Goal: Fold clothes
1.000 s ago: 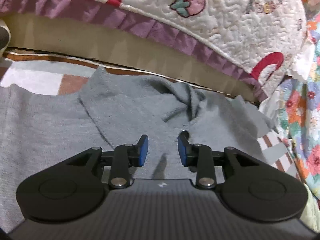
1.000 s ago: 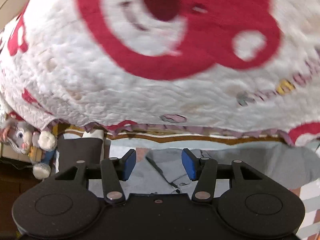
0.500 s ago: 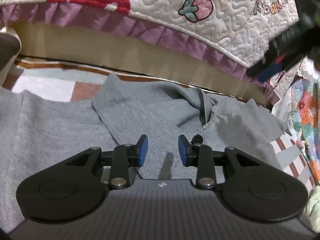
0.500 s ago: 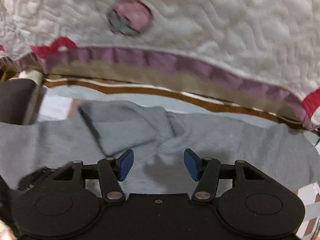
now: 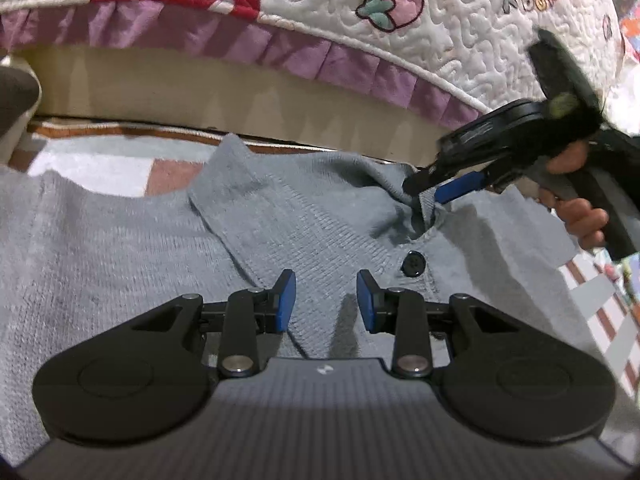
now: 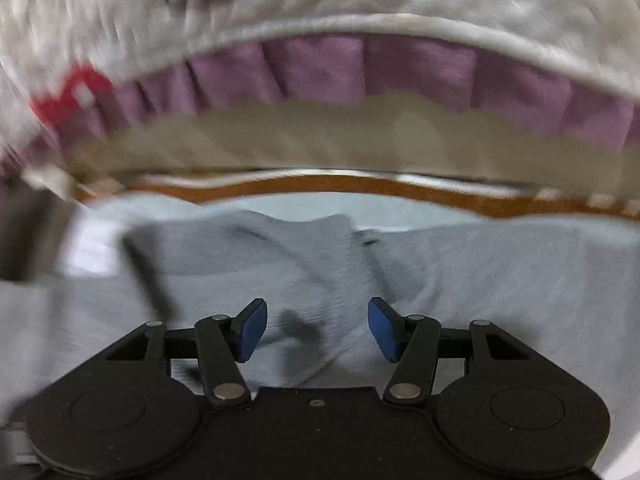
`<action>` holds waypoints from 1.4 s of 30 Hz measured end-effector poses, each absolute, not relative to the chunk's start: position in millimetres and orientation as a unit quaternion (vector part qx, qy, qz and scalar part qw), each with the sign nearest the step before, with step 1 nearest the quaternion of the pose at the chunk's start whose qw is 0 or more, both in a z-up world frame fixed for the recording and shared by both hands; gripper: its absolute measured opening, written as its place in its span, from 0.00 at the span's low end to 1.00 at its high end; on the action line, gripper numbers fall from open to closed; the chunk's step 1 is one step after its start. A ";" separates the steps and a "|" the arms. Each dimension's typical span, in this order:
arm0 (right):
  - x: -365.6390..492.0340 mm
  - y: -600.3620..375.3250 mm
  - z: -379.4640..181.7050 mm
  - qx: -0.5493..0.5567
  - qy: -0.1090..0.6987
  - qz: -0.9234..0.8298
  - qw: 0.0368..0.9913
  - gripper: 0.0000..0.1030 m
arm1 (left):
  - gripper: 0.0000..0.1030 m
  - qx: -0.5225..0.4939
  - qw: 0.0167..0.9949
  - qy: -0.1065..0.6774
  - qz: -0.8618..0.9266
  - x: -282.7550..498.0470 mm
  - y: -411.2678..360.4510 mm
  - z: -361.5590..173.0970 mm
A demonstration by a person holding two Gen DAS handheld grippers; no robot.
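Note:
A grey knitted cardigan (image 5: 120, 248) with a collar (image 5: 240, 200) and a black button (image 5: 414, 263) lies spread on a patterned rug. My left gripper (image 5: 326, 300) is open, low over the cloth just below the collar, holding nothing. My right gripper (image 6: 316, 326) is open and hovers over the grey cloth (image 6: 480, 280); in the left wrist view it (image 5: 436, 190) comes in from the right, its tips at the bunched neckline above the button.
A quilted white bedspread (image 5: 440, 20) with a purple frill (image 5: 280, 44) hangs over the bed edge right behind the cardigan. The checked rug (image 5: 100, 164) shows at the left and at the far right (image 5: 600, 308). A hand (image 5: 580, 216) holds the right gripper.
My right gripper has swung down from facing the bedspread to the cardigan's neckline and has come into the left wrist view. My left gripper has eased back a little, baring the button.

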State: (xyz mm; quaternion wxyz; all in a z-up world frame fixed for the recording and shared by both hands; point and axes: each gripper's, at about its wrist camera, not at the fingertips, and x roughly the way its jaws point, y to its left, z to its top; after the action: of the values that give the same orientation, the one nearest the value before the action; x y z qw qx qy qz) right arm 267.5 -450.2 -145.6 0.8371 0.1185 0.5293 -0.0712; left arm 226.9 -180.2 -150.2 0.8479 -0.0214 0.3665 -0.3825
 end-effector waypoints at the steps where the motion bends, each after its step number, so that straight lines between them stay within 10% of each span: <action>1: 271.8 -443.5 -148.4 0.089 0.535 -0.080 0.836 0.60 | 0.31 -0.017 0.849 0.365 -0.381 226.3 -180.5 -149.8; 4: 265.6 -435.7 -157.1 0.044 0.542 -0.091 0.835 0.56 | 0.31 -0.018 0.849 0.368 -0.378 227.0 -179.7 -149.3; 7: 251.4 -439.7 -158.4 0.057 0.528 -0.089 0.842 0.20 | 0.31 -0.017 0.851 0.369 -0.374 227.3 -179.2 -147.7; 16: 149.3 -548.6 -159.2 0.601 0.152 0.083 0.780 0.01 | 0.31 -0.053 0.850 0.354 -0.387 228.0 -175.0 -142.1; 24: 174.9 -533.1 -150.9 0.411 0.369 0.009 0.833 0.13 | 0.34 -0.030 0.836 0.327 -0.439 224.4 -206.1 -131.1; 26: 182.8 -522.7 -148.5 0.358 0.405 -0.001 0.842 0.35 | 0.30 -0.022 0.818 0.350 -0.456 230.9 -230.4 -125.0; 30: 191.5 -495.9 -153.9 0.185 0.481 -0.078 0.854 0.35 | 0.19 -0.008 0.779 0.425 -0.461 253.9 -289.2 -122.4; 40: 167.6 -495.3 -168.4 -0.015 0.479 -0.048 0.876 0.39 | 0.29 -0.046 0.728 0.509 -0.456 319.8 -374.4 -157.8; 42: 167.9 -496.1 -169.8 -0.015 0.477 -0.037 0.878 0.41 | 0.19 -0.048 0.721 0.518 -0.458 324.4 -382.5 -163.7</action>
State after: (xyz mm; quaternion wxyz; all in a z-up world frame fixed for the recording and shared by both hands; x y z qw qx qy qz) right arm 167.9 -496.1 -169.8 0.8778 -0.0147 0.4774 -0.0368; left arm 324.4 -382.5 -163.7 0.7208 -0.0482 0.5181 -0.4579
